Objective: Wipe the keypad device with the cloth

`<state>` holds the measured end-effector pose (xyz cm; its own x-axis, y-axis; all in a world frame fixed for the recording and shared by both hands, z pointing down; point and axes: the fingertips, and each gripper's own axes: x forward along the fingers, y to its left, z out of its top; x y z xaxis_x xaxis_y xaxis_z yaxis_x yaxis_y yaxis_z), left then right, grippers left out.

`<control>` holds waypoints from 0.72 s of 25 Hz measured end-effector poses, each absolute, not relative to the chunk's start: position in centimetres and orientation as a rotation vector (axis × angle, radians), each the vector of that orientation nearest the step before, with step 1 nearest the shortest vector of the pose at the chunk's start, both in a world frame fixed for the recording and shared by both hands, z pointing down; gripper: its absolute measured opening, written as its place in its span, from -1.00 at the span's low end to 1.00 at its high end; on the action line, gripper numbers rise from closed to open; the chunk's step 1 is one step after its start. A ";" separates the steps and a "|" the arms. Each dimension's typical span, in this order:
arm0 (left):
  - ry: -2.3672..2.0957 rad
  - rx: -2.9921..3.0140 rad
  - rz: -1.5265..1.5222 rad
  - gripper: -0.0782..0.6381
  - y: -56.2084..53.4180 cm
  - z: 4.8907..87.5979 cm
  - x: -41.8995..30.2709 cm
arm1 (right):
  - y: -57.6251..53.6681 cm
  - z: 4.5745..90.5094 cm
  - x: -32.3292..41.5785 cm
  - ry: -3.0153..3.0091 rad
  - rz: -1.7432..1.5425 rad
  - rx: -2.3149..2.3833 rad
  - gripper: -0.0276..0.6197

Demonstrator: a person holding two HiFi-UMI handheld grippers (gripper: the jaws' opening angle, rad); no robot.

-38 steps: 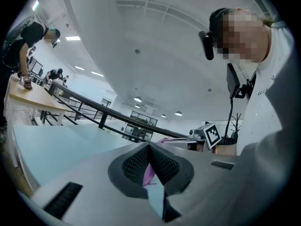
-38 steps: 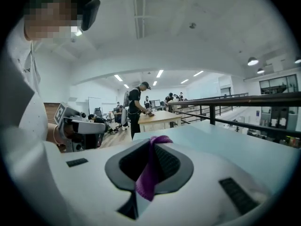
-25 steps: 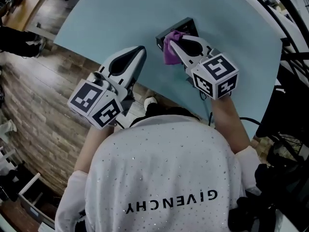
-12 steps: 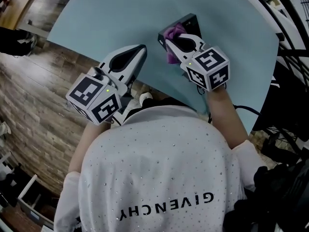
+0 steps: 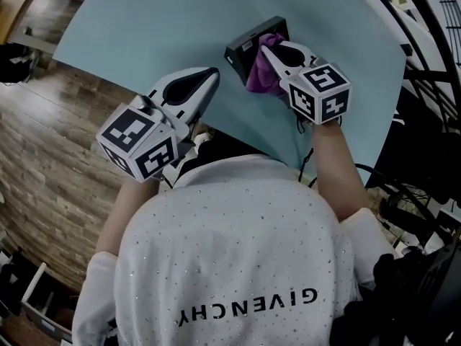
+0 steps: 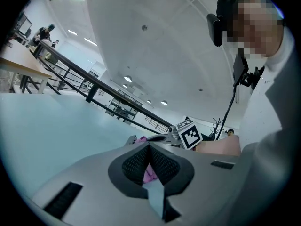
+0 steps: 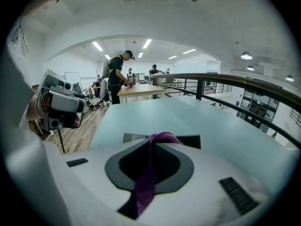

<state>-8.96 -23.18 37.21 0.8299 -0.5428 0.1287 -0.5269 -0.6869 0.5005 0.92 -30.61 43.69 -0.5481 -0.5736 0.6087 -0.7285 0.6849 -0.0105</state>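
Purple cloth [image 5: 258, 76], pinched by the jaws of your right gripper [image 5: 272, 49], lies on the keypad [image 5: 241, 47] at upper centre, so wiping looks under way, not finished; your left gripper [image 5: 210, 74] has its jaws pressed together, empty.

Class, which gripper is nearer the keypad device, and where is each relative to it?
Right. The right gripper holds the purple cloth on the keypad device. The left gripper is apart from it, to its left at the table edge, empty.

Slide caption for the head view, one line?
Right gripper holds purple cloth on keypad device; left gripper idle, shut.
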 end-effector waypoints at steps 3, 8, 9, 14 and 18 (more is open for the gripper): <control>-0.759 2.477 -0.036 -0.78 -23.2 37.5 -8.0 | -31.6 43.8 2.3 -2.302 0.352 1.005 -0.83; -0.765 2.456 -0.049 -0.78 -22.8 37.4 -7.7 | -33.5 43.7 4.8 -2.267 0.376 1.086 -0.83; -0.767 2.453 -0.050 -0.78 -22.7 37.2 -7.7 | -33.7 43.6 5.1 -2.269 0.387 1.103 -0.83; -0.786 2.469 -0.032 -0.78 -22.2 36.9 -8.1 | -34.6 43.6 5.6 -2.311 0.464 1.152 -0.83; -0.818 2.435 -0.067 -0.78 -22.4 36.8 -8.7 | -34.9 43.6 5.9 -2.326 0.483 1.169 -0.83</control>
<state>-8.75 -22.36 36.76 0.8122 -0.5695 0.1267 -0.5411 -0.6541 0.5285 5.90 -34.88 43.59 -0.5139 -0.6432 0.5675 -0.8160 0.5707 -0.0921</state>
